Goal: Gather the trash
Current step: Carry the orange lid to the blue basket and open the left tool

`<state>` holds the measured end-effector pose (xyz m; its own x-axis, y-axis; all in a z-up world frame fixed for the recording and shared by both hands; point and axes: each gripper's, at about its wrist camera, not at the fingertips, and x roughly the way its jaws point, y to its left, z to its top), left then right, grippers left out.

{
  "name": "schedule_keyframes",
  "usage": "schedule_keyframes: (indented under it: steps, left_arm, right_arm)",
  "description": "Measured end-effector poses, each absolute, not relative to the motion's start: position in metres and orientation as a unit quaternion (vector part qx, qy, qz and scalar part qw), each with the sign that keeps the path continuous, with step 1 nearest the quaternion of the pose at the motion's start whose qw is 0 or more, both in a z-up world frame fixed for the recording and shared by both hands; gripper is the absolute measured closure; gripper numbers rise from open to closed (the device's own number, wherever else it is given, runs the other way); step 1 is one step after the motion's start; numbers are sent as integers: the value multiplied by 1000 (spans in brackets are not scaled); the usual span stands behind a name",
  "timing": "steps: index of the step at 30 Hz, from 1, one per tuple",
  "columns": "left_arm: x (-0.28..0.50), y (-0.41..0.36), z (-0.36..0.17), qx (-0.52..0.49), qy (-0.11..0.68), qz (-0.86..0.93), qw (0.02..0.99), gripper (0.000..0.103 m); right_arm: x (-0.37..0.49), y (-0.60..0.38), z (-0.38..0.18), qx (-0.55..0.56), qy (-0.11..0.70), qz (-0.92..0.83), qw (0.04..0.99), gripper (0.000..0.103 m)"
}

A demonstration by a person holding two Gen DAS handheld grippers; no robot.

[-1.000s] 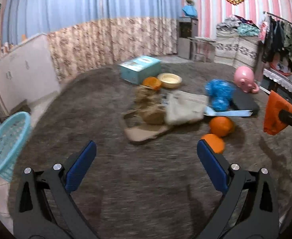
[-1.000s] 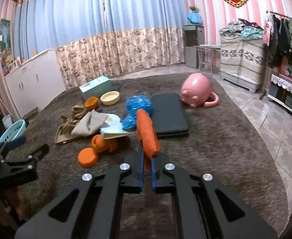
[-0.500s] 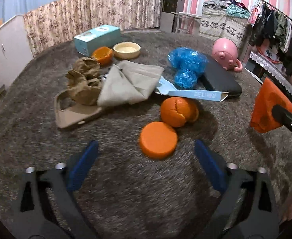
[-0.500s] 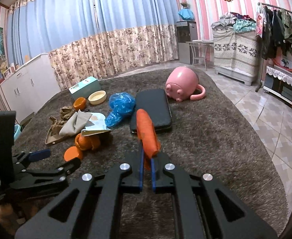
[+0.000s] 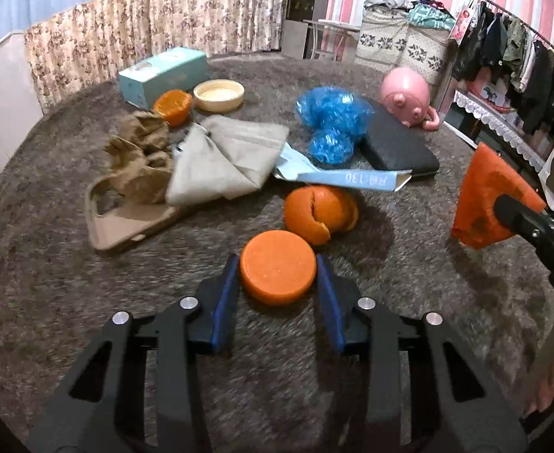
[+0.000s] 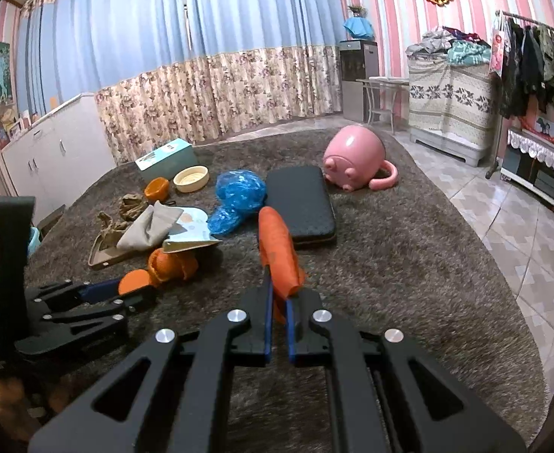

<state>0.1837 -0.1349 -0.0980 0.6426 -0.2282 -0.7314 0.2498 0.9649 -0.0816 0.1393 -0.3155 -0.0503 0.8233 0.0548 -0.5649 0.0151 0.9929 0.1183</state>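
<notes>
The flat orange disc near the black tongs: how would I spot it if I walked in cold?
Start at the brown rug and find the split orange peel below the pale blue carton. Just in front lies the orange disc, between the closing blue pads of the left gripper. Unlike the ragged peel, it is smooth, round and flat-topped.

Two wrist fisheyes, low over rug (image 5: pixel 409 271), angled down, sharing clutter pile.
</notes>
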Motion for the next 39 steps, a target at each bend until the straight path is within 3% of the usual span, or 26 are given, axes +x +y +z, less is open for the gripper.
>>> schedule_keyframes:
  steps: [17, 39]
  left_arm:
    - [127, 11, -6, -15, 293, -7, 956, 64]
    - [101, 211, -26, -62, 298, 142, 942, 64]
  right_arm:
    - [129, -215, -9, -8, 255, 72, 964, 97]
    - [177, -55, 9, -51, 242, 166, 955, 97]
